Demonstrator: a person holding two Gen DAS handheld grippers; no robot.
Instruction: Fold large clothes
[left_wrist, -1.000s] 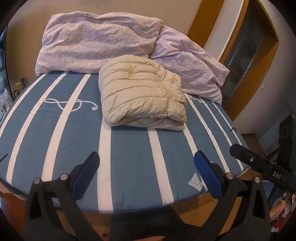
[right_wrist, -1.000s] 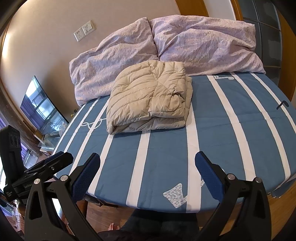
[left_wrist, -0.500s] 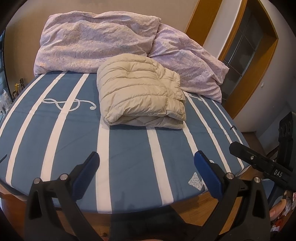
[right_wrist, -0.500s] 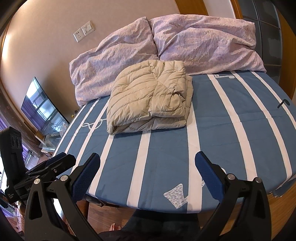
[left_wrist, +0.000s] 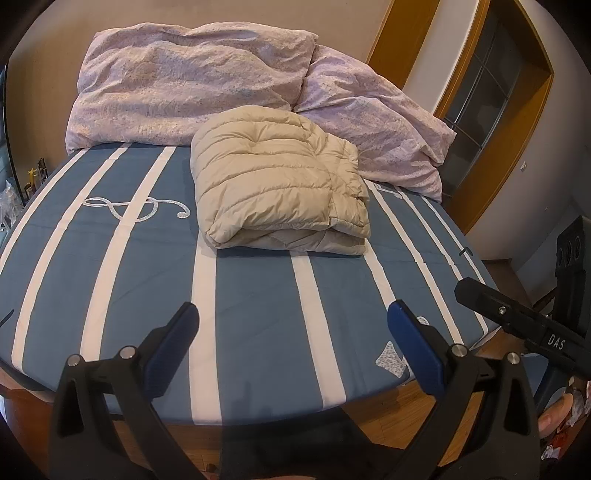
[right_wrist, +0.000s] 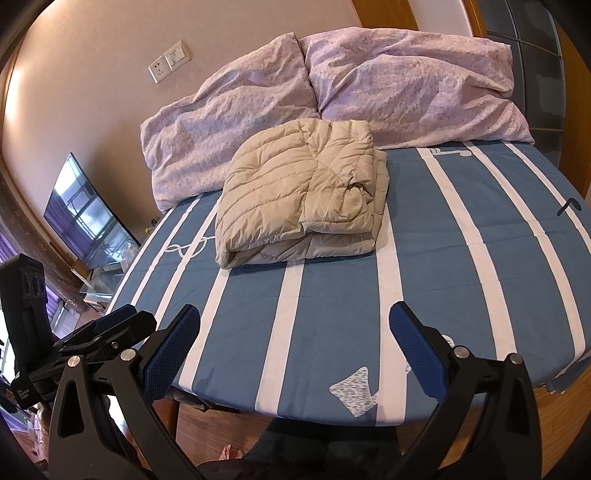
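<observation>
Jacket (left_wrist: 277, 181): beige quilted, folded, lying mid-bed, its far edge touching the pillows (left_wrist: 192, 81).
Bed (left_wrist: 258, 295): blue, white-striped cover; bare stretch between jacket and foot edge.
Left gripper (left_wrist: 291, 332): jaws wide apart, empty, over the foot edge.
Right gripper (right_wrist: 295, 332): jaws wide apart, empty, likewise.

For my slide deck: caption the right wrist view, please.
Open right gripper hangs over a blue-and-white striped bed; folded beige quilted jacket rests before two lilac pillows.
</observation>
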